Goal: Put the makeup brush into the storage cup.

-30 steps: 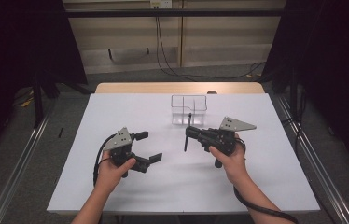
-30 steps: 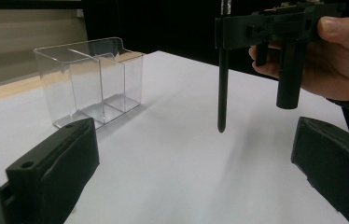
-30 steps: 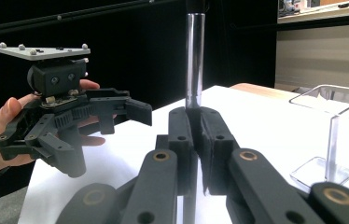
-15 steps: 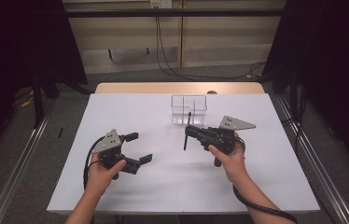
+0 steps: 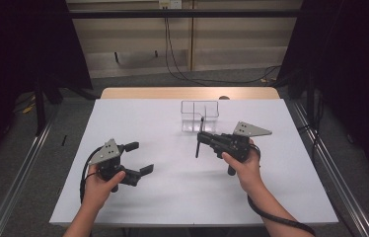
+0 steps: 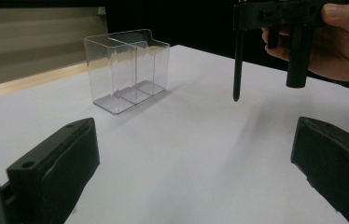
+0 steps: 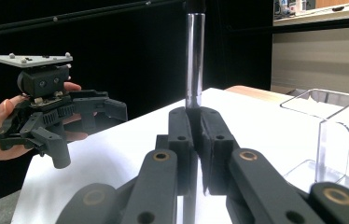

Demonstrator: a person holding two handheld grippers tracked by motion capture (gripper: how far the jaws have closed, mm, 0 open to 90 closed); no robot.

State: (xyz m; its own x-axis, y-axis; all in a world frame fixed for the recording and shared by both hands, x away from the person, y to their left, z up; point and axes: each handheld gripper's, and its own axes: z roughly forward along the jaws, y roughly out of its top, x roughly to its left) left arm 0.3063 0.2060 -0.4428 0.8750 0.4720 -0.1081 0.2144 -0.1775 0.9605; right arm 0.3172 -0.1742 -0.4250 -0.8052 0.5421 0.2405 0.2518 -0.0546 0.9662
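Right gripper [image 5: 203, 139] held above the table's [image 5: 172, 197] middle, right of centre, jaws pressed together on a dark pen [image 5: 199, 138]. Pen clamped near its middle, upright, lower tip hanging clear of the white surface, upper end reaching toward the front wall of a clear bin [image 5: 200, 115]. Seen from the right gripper view: both black pads closed tight around the glossy shaft of the pen [image 7: 194, 60], shaft rising straight above them, bin [image 7: 336, 135] off to the right. Seen from the left gripper view: pen [image 6: 237, 56] pointing down, tip above the table [image 6: 186, 154] with a faint shadow beneath, right gripper [image 6: 245, 11] and its hand at the upper right. Bin [image 6: 128, 67] standing on the far middle of the table, just behind the pen, split by an inner wall into two compartments, both without contents as far as can be told. Left gripper [image 5: 139, 158] held low over the near left part of the table, well apart from pen and bin, jaws spread wide with nothing between them; same gripper [image 7: 100, 112] in the right gripper view at the left, carried in a hand, grey plate on top, jaws apart.
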